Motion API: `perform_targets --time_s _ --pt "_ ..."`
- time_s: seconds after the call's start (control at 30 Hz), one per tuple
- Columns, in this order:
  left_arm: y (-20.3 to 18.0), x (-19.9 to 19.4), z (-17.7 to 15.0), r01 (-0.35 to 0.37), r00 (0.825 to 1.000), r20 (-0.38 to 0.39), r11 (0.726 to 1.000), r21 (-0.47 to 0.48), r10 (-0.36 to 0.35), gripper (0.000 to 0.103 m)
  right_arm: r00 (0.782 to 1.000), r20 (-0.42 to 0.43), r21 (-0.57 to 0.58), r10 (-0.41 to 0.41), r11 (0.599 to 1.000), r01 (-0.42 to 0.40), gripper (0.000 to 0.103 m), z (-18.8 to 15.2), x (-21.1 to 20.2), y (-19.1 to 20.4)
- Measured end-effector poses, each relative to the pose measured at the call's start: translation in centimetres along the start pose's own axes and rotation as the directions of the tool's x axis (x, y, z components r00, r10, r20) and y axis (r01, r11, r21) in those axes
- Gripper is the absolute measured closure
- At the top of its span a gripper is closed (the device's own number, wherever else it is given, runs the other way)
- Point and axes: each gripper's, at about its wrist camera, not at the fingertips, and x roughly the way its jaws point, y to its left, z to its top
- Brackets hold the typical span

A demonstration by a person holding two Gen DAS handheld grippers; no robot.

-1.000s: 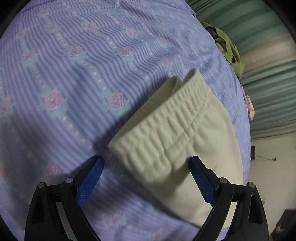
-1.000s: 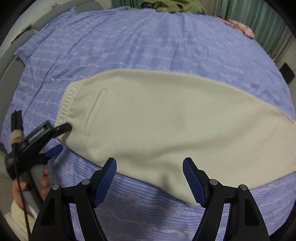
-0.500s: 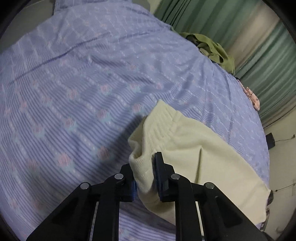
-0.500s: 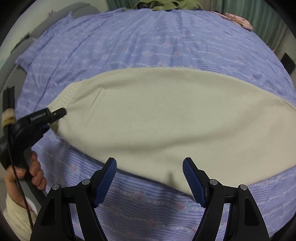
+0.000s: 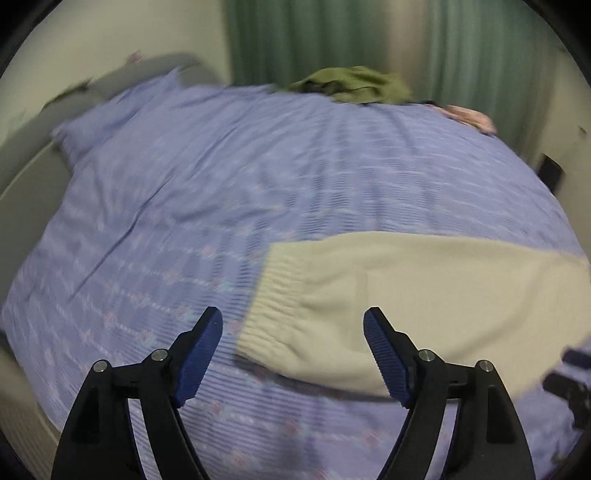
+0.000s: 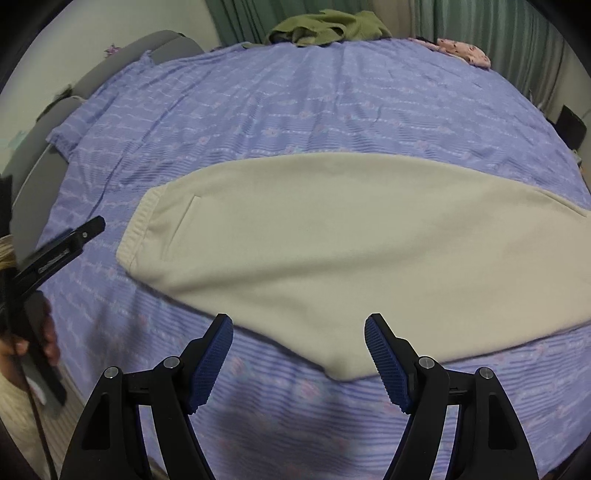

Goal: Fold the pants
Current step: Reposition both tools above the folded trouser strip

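Both tongs, left [image 5: 293, 345] and right [image 6: 298, 350], spread apart, empty, just short of the flat cream pants [image 6: 332, 236].

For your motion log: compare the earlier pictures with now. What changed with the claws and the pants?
The left claw let go of the waistband it pinched half a second ago and now stands open, drawn back. The pants lie flat again. The right claw stayed open above the bedsheet.

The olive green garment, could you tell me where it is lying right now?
In the right wrist view the olive green garment lies bunched at the bed's far edge against the green curtain, left of the pink cloth.
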Motion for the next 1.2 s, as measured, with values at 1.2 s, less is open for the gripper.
perform_targets --time_s 1.2 --pt "-11.0 -1.5 -5.8 0.058 0.989 -0.138 0.995 0.077 -0.047 0.020 0.966 -0.103 -0.024 0.235 0.971 -0.239 0.042 -1.8 7.2 -5.3"
